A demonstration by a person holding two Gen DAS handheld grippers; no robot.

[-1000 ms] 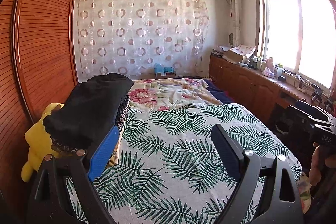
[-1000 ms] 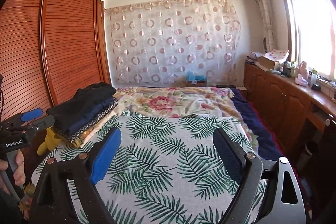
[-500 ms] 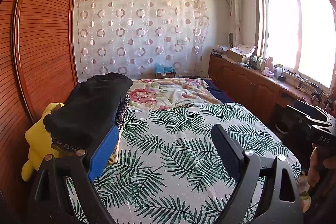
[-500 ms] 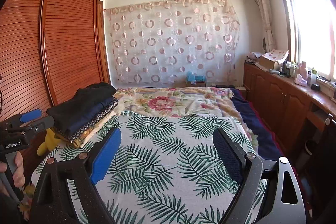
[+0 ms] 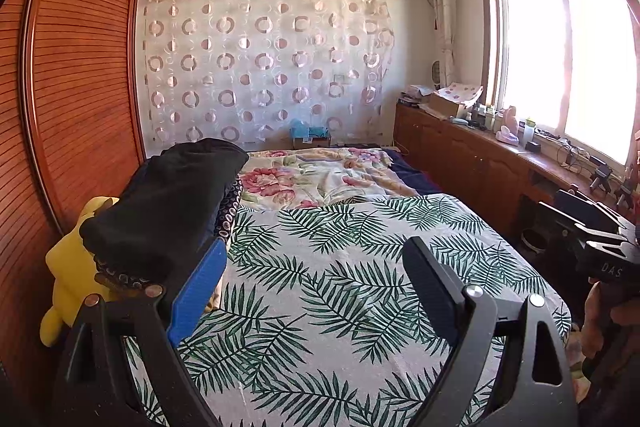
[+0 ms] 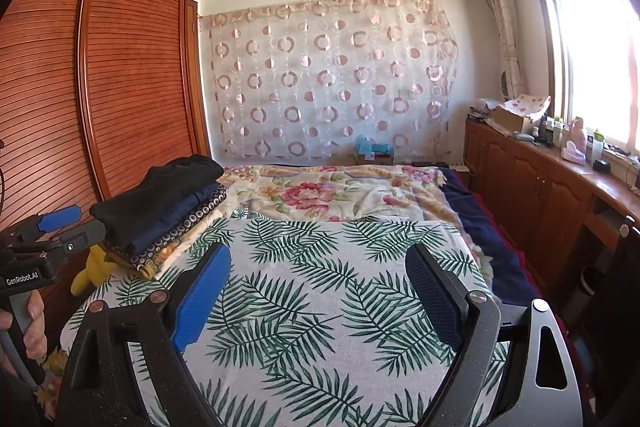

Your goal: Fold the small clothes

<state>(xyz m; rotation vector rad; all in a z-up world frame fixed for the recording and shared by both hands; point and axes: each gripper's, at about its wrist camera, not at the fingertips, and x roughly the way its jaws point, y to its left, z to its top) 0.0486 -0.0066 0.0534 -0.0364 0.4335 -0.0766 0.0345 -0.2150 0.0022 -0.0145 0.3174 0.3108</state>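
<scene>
A stack of folded clothes (image 5: pixel 168 203), black on top, lies on the bed's left edge; it also shows in the right wrist view (image 6: pixel 160 211), with navy and circle-patterned pieces beneath. My left gripper (image 5: pixel 316 267) is open and empty, held above the palm-leaf sheet (image 5: pixel 340 287), its left finger beside the stack. My right gripper (image 6: pixel 320 275) is open and empty above the same sheet (image 6: pixel 320 307). Each gripper shows at the edge of the other's view: the right (image 5: pixel 600 251), the left (image 6: pixel 44 239).
A yellow plush toy (image 5: pixel 68 267) sits between the stack and the wooden wardrobe (image 5: pixel 72 87) on the left. A floral quilt (image 5: pixel 320 179) covers the far bed. A wooden cabinet (image 5: pixel 480 163) with clutter runs under the window on the right.
</scene>
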